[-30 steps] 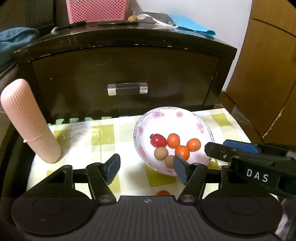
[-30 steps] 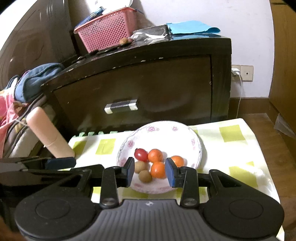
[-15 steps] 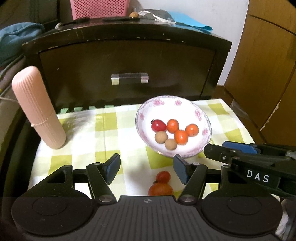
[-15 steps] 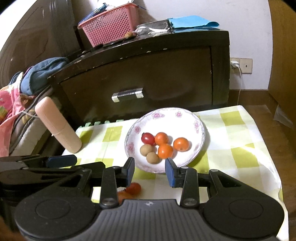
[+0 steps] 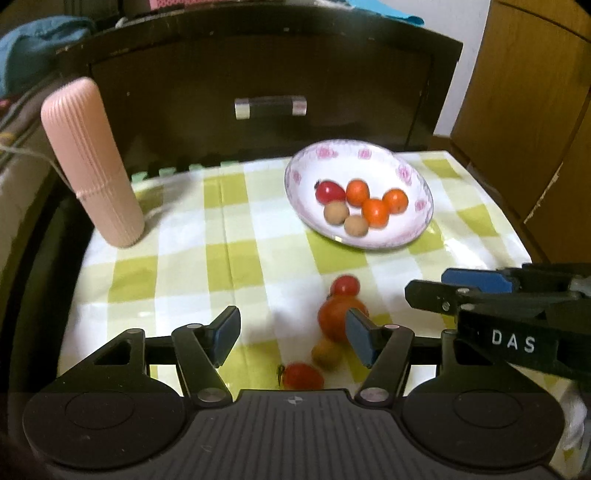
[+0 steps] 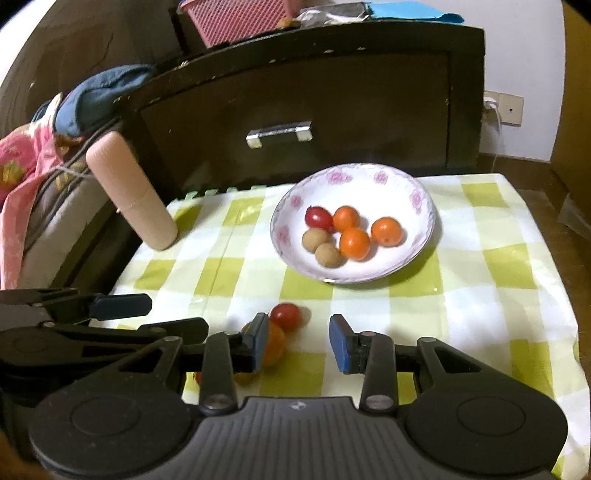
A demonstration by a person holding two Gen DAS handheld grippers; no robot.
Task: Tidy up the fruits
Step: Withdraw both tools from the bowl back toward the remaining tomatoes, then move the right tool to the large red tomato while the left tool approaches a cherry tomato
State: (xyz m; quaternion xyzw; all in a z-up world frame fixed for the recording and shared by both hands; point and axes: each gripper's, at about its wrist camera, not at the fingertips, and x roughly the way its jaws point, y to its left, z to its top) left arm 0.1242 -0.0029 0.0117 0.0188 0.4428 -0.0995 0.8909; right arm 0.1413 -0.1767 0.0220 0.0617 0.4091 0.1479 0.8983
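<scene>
A white floral plate holds a red tomato, three orange fruits and two brown longans. Loose fruit lies on the checked cloth in front of it: a small red tomato, a bigger orange fruit, a brown longan and another red tomato. My left gripper is open and empty, just above the loose fruit. My right gripper is open and empty, its left finger in front of the orange fruit.
A pink ribbed cylinder stands at the cloth's left back corner. A dark drawer cabinet stands right behind the table. A pink basket sits on top. Clothes lie at the left.
Both grippers have pulled back from the plate toward the near side of the table. The loose fruit in front of the plate has come into view.
</scene>
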